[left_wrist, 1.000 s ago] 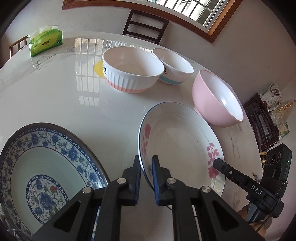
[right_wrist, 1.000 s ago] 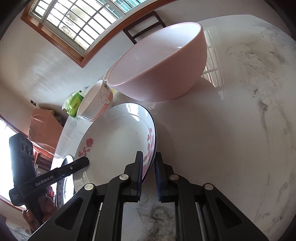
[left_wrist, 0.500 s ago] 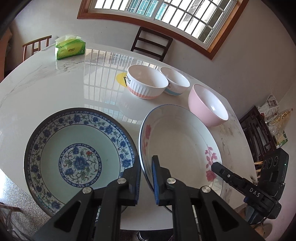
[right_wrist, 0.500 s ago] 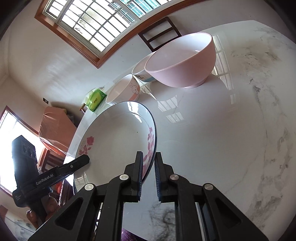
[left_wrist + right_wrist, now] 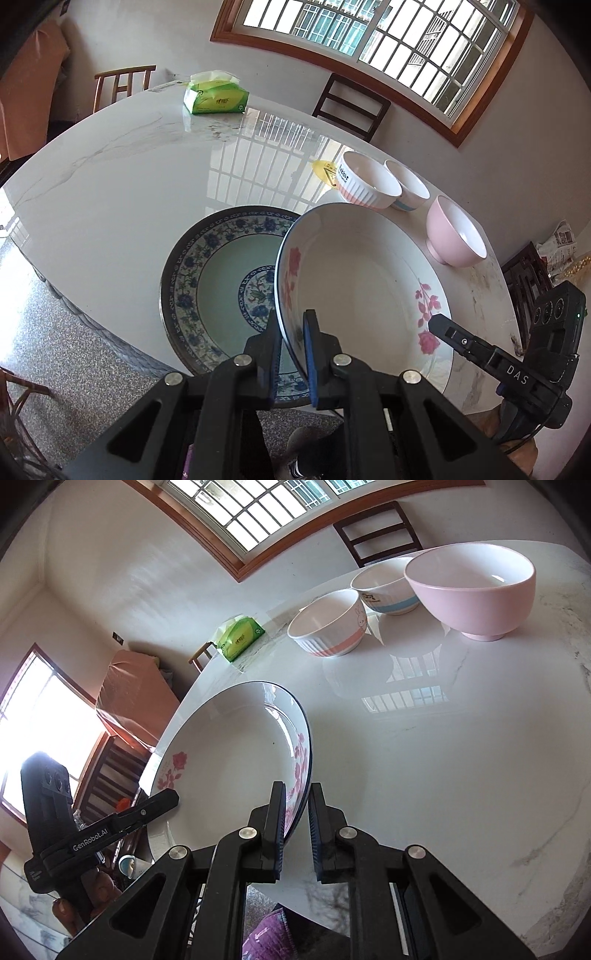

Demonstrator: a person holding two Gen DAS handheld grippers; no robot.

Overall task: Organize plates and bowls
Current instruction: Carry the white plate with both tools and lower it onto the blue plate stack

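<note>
My left gripper point(image 5: 291, 343) is shut on the near-left rim of a white plate with pink flowers point(image 5: 362, 280). My right gripper point(image 5: 297, 819) is shut on the same plate's point(image 5: 229, 757) opposite rim. The plate hangs in the air, tilted, partly over a blue-patterned plate point(image 5: 218, 280) that lies on the marble table point(image 5: 147, 177). At the far right stand a ribbed white bowl with a pink band point(image 5: 369, 184), a white bowl with a blue band point(image 5: 408, 190) and a pink bowl point(image 5: 456, 238). They also show in the right wrist view: ribbed point(image 5: 328, 627), blue-band point(image 5: 388, 587), pink point(image 5: 472, 590).
A green tissue pack point(image 5: 216, 96) sits at the table's far edge. A yellow sticker point(image 5: 325, 171) lies beside the ribbed bowl. Chairs point(image 5: 351, 105) stand behind the table under the window. The table's front edge point(image 5: 110, 332) drops to a speckled floor.
Both grippers have lifted the flowered plate off the table and carried it left, so it now overlaps the blue-patterned plate. The bowls look farther away.
</note>
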